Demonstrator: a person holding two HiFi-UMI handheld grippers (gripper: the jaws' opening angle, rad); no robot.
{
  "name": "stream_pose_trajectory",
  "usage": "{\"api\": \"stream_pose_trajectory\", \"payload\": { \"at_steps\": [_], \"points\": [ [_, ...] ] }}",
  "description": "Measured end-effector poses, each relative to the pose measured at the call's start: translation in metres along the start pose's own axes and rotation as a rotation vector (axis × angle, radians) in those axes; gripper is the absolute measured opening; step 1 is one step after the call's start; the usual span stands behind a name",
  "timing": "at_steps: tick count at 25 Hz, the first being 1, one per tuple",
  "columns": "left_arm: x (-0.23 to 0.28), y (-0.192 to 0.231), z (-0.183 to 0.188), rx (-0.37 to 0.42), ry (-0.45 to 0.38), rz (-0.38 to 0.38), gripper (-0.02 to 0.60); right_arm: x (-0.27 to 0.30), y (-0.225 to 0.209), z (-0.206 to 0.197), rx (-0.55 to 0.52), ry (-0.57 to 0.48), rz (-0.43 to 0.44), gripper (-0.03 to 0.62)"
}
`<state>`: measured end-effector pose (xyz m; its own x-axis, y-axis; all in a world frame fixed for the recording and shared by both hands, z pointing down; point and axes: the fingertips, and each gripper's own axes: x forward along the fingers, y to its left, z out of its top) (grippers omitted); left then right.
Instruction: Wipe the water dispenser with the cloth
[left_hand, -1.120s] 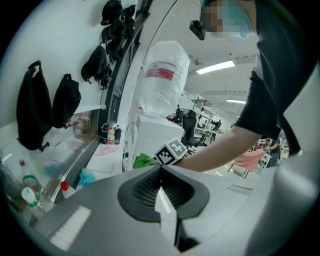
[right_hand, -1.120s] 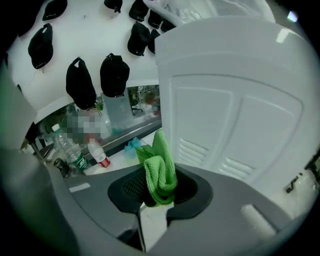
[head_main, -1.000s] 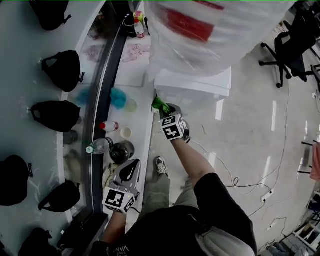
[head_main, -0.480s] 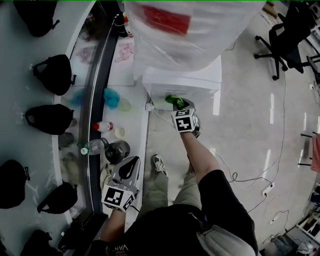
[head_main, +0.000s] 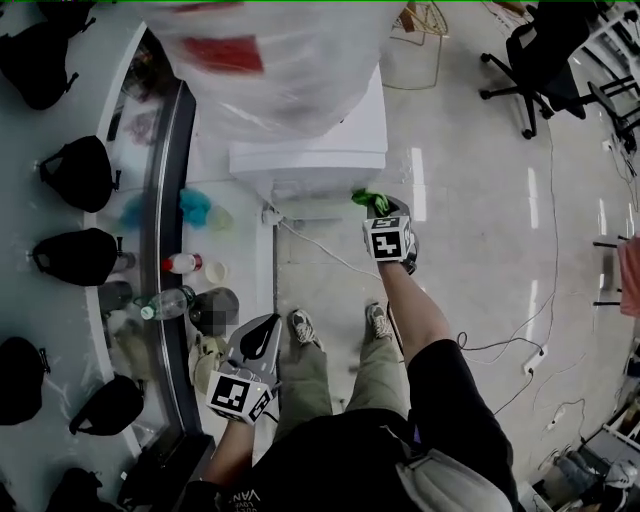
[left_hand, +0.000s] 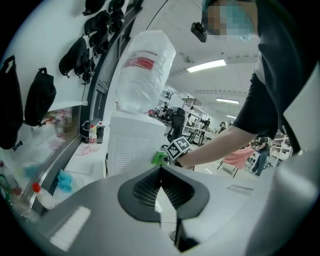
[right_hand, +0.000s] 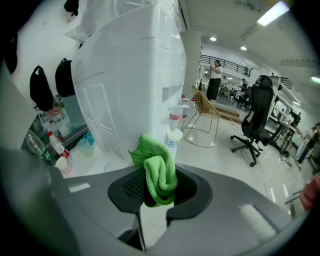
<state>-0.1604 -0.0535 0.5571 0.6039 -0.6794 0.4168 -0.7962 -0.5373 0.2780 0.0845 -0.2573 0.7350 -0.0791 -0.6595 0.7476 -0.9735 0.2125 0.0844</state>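
Note:
The white water dispenser (head_main: 310, 150) stands against the counter end, with a plastic-wrapped bottle (head_main: 270, 60) on top. My right gripper (head_main: 378, 206) is shut on a bunched green cloth (head_main: 370, 198) at the dispenser's near right corner. In the right gripper view the cloth (right_hand: 157, 175) fills the jaws of that gripper (right_hand: 159, 192), just short of the dispenser's side panel (right_hand: 125, 100) and taps (right_hand: 175, 125). My left gripper (head_main: 266, 328) hangs low beside the counter, well back from the dispenser. In its own view this gripper (left_hand: 161, 175) is shut on nothing, and the cloth (left_hand: 159, 158) shows beyond it.
A long counter (head_main: 235, 250) on the left carries bottles (head_main: 182, 263), cups and a blue rag (head_main: 195, 207). Black bags (head_main: 75, 170) hang on the wall. A cable (head_main: 320, 250) crosses the floor from the dispenser. Office chairs (head_main: 535, 50) stand at the far right. The person's feet (head_main: 300, 325) are below.
The right gripper has carried the green cloth rightward along the dispenser, from its left corner to its right corner. The left gripper has stayed put.

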Motion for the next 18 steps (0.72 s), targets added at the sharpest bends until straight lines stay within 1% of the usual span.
{"api": "stream_pose_trajectory", "payload": {
  "at_steps": [5, 7, 9, 12, 15, 18],
  "points": [
    [0.01, -0.009, -0.002, -0.022, -0.017, 0.008, 0.002, -0.008, -0.027, -0.012, -0.016, 0.021, -0.025, 0.094],
    [0.012, -0.01, 0.0, -0.029, -0.023, 0.009, 0.002, -0.011, -0.026, -0.018, -0.026, 0.026, -0.023, 0.094],
    [0.013, -0.01, 0.002, -0.035, -0.027, 0.006, 0.002, -0.013, -0.016, -0.024, -0.046, 0.025, -0.003, 0.094],
    [0.008, -0.003, -0.005, -0.053, -0.027, 0.015, 0.002, -0.016, 0.024, -0.032, -0.111, 0.009, 0.071, 0.094],
    [-0.002, 0.011, -0.014, -0.059, -0.019, 0.029, 0.002, -0.011, 0.081, -0.038, -0.187, 0.005, 0.159, 0.094],
    [-0.011, 0.032, -0.015, -0.058, -0.016, 0.039, 0.002, 0.004, 0.141, -0.034, -0.233, -0.001, 0.23, 0.094]
  ]
}}
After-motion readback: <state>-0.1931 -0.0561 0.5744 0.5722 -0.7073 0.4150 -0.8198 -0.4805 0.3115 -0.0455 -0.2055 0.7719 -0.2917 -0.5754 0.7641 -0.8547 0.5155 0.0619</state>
